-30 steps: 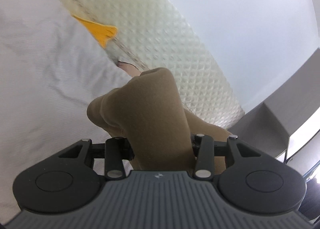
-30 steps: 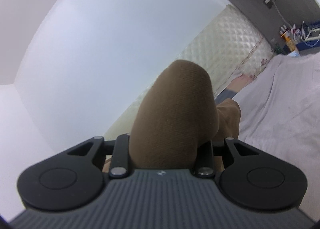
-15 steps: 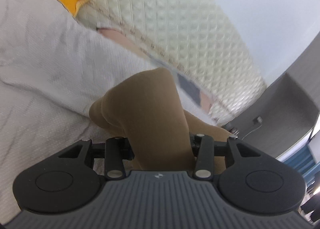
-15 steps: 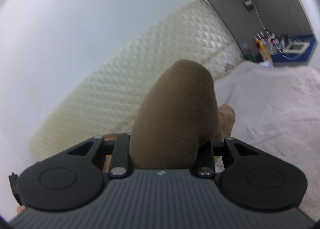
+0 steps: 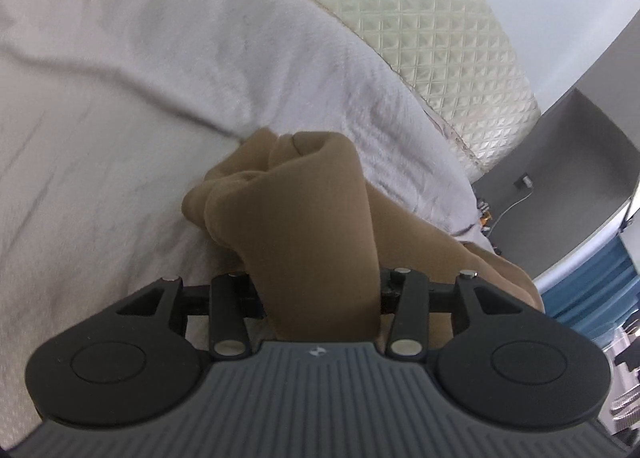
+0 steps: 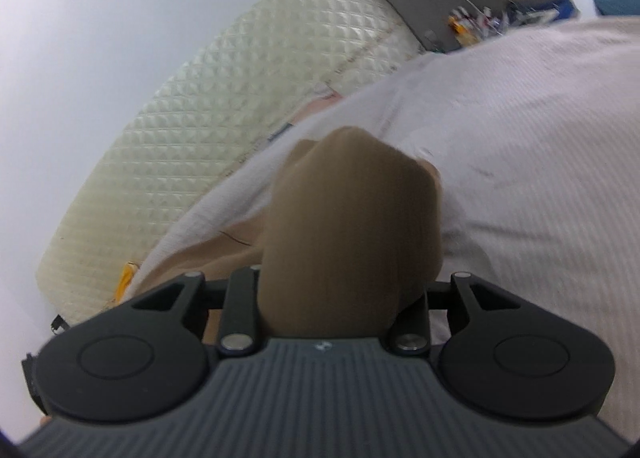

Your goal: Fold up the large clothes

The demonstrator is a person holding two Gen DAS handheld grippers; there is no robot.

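Nearest the lens in the left wrist view, the left gripper (image 5: 320, 258) has its jaws clamped on a thick bunch of the tan garment (image 5: 304, 218), and in the right wrist view the right gripper (image 6: 344, 258) grips another bunch of the same cloth; its jaws are just starting to ease open, yet the fabric still fills the gap between them, so neither hold looks released. What has changed over the last second is the backdrop: a second ago both views looked over the gripped cloth at bare pale wall, with the cloth held high, whereas now the white bedsheet (image 5: 140, 106) fills most of each picture and the bunches sit low, close above or possibly touching it; contact cannot be made out. More tan cloth trails off behind the left gripper toward the bed's edge and shows beside the right one. Beyond the sheet stands the quilted cream mattress (image 5: 432, 42) propped against the wall (image 6: 100, 38). My reading is that the lifted edge is being laid down onto the bed, completing one fold, with release likely next.
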